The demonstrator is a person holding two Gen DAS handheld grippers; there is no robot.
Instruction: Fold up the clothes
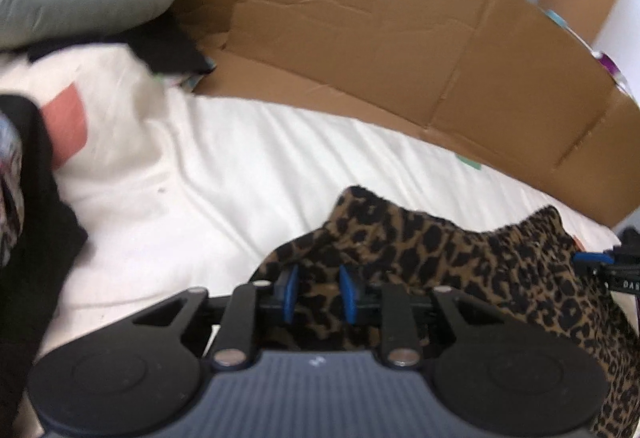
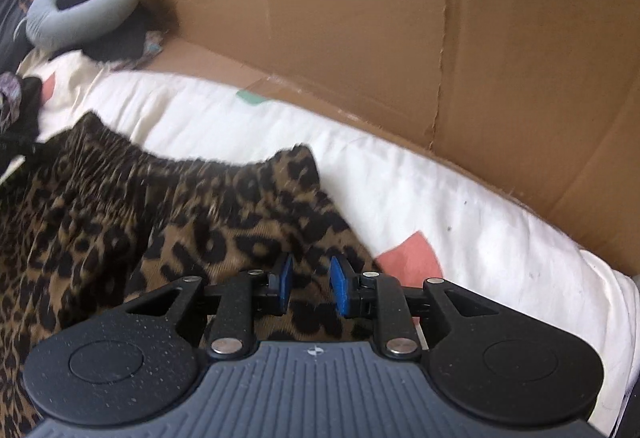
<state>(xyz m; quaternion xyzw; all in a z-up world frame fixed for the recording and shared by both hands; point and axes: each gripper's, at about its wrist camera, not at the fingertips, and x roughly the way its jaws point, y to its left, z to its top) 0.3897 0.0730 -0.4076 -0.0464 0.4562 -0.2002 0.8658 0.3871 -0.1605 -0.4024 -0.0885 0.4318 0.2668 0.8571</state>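
Lying rumpled on the white bed sheet, the leopard-print garment sits just before the cardboard panel. Left gripper and right gripper fingers stand parted around its fabric, unclenched; grey neck pillow beside the cardboard's far end.

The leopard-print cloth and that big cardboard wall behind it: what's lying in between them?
Only a bare strip of white bedsheet separates the leopard-print garment from the cardboard; the right wrist view shows it best.
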